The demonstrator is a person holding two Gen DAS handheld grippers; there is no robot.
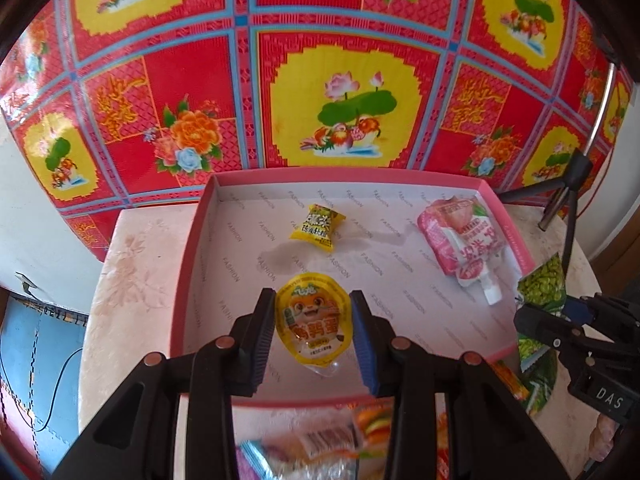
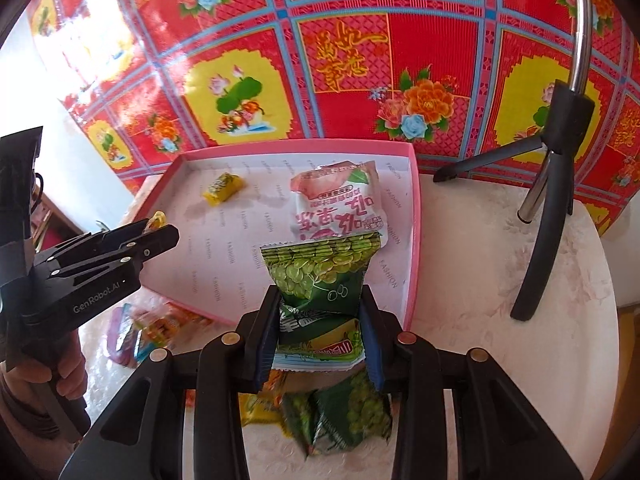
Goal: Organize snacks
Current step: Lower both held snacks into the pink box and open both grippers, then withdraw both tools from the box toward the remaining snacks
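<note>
L gripper [image 1: 314, 322] clamps yellow pack [image 1: 311, 318], R gripper [image 2: 320, 320] clamps green pack [image 2: 320, 276], both over box [image 1: 192, 264].

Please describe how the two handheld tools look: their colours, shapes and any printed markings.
Both are black plastic scissor-like frames with copper-coloured rivets and blue ribbed pads. The left tool bears white "GenRobot.AI" lettering on its side; the right tool shows a "DAS" label.
</note>
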